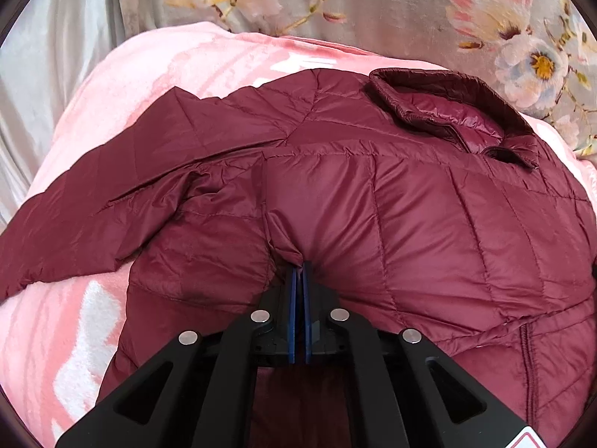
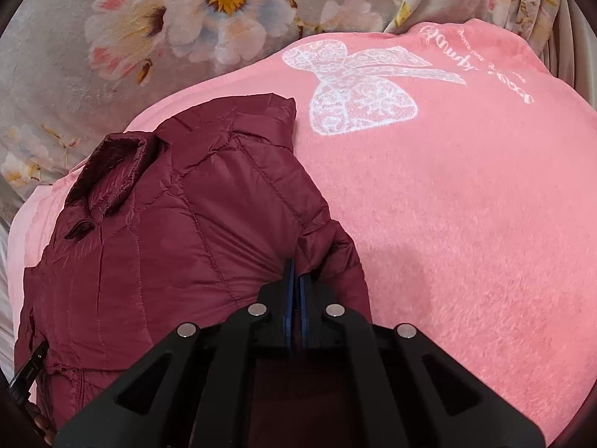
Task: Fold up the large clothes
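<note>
The maroon puffer jacket (image 1: 373,194) lies front-up on the pink blanket (image 2: 466,205), folding barely begun (left sleeve (image 1: 93,186) still spread out), with left claw (image 1: 299,267) and right claw (image 2: 296,274) each pinched tight on jacket fabric.

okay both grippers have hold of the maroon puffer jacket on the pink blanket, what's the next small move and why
Probably lift both pinches and carry them toward the collar. The left gripper and right gripper are each shut on the puffer jacket, which lies spread on the pink blanket.
</note>
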{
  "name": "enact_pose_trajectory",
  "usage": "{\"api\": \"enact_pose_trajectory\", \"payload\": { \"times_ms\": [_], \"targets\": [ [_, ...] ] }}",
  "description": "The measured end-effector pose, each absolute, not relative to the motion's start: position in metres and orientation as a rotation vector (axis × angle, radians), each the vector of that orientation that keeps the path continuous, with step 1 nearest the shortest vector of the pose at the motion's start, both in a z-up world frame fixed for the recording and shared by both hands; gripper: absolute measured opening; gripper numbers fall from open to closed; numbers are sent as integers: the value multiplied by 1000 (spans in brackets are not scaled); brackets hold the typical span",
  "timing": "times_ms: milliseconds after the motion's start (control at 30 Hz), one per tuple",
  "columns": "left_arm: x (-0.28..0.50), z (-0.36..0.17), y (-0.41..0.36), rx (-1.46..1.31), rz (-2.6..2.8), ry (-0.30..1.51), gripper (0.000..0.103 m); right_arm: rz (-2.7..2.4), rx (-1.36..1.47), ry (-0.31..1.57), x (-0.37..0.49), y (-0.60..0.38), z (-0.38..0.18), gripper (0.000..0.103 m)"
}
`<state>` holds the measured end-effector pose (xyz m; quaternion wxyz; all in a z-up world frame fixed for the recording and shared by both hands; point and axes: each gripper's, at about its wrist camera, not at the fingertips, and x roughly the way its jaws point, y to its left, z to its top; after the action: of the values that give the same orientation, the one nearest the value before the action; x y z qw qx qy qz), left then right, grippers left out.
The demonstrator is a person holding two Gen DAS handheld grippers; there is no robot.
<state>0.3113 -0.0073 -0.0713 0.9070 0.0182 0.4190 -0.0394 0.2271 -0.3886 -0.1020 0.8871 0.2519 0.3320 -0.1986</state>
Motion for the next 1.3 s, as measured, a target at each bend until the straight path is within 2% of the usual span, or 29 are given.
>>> {"api": "enact_pose_trajectory", "payload": {
  "times_ms": [67, 100, 167, 200, 233, 367, 433, 500, 667, 800, 833, 1033, 1300],
  "targets": [
    [311, -71, -4, 37, -73, 864, 10, -437, 501, 692, 220, -385, -98, 7],
    [310, -69, -1, 35, -73, 864, 16, -452, 494, 692, 216, -384, -96, 9],
    [304, -63, 2, 41, -73, 854, 31, -496, 473, 681, 201, -379, -86, 13],
    [299, -57, 8, 49, -68, 847, 47, -503, 465, 662, 193, -375, -79, 16],
    [296, -52, 10, 55, -60, 837, 56, -497, 462, 646, 189, -370, -72, 18],
    [282, -12, 7, 39, -83, 753, 59, -382, 401, 598, 193, -331, -42, 18],
    [280, 5, -10, 23, -132, 732, 68, -310, 338, 607, 209, -300, -33, 18],
    [284, 10, -37, 27, -207, 740, 72, -260, 286, 616, 226, -272, -32, 18],
    [301, -26, -84, 102, -227, 776, 72, -199, 193, 692, 263, -224, -59, 18],
    [315, -72, -88, 127, -173, 861, 72, -196, 172, 754, 274, -217, -85, 17],
    [317, -81, -86, 110, -181, 874, 75, -189, 192, 759, 274, -219, -89, 18],
    [314, -88, -84, 105, -169, 864, 86, -192, 189, 758, 274, -218, -92, 19],
    [316, -90, -86, 126, -155, 870, 88, -223, 140, 765, 277, -212, -92, 19]
  ]
}}
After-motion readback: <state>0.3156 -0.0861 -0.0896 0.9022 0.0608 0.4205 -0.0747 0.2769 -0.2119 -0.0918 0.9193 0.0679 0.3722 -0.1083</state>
